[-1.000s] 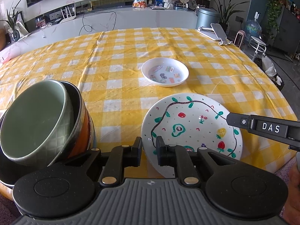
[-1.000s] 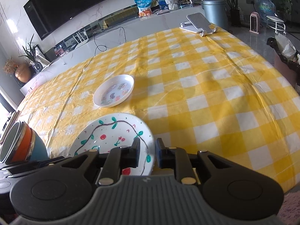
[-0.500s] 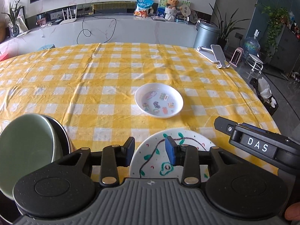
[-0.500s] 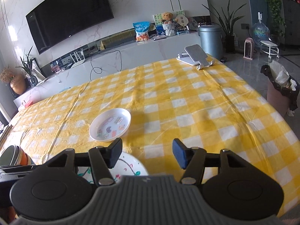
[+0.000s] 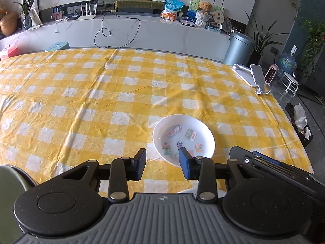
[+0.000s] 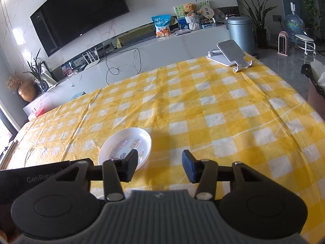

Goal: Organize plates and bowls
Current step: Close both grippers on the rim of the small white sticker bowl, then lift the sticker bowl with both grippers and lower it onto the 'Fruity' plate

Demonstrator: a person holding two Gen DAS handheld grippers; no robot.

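- Left wrist view: left gripper [image 5: 162, 163] hangs over the near part of the table, angled down, jaws apart, nothing between the pads, only yellow-check tablecloth [image 5: 121, 101] showing in the gap. They opened within the last second and have since held that width.
- Small white plate [image 5: 183, 139] with sticker-like pictures sits flat on the cloth just beyond the fingertips, a bit right of the gap; the right blue pad overlaps its near rim in the picture, but contact can't be judged from here.
- Green bowl [image 5: 12, 180] cut off at the lower left edge, only part of its rim and wall in sight.
- A white sliver [image 5: 187, 191] peeks out under the gripper body, probably the rim of another plate, too little visible to be sure.
- Right gripper [image 5: 264, 164] pokes in from the lower right as a dark bar, beside the white plate; its jaws aren't visible here.
- Phone stand [image 5: 251, 76] lies at the far right table edge, well apart from the dishes.
- Right wrist view: right gripper [image 6: 159, 166] also over the near table, jaws apart and empty; they have just been closing partway from wider, with nothing between them.
- Same white plate [image 6: 126, 146] lies ahead and left of the gap, left finger overlapping its near rim in the picture.
- Left gripper [image 6: 34, 178] body shows as a black block at the left edge.
- Phone stand [image 6: 231, 56] at the far table edge.
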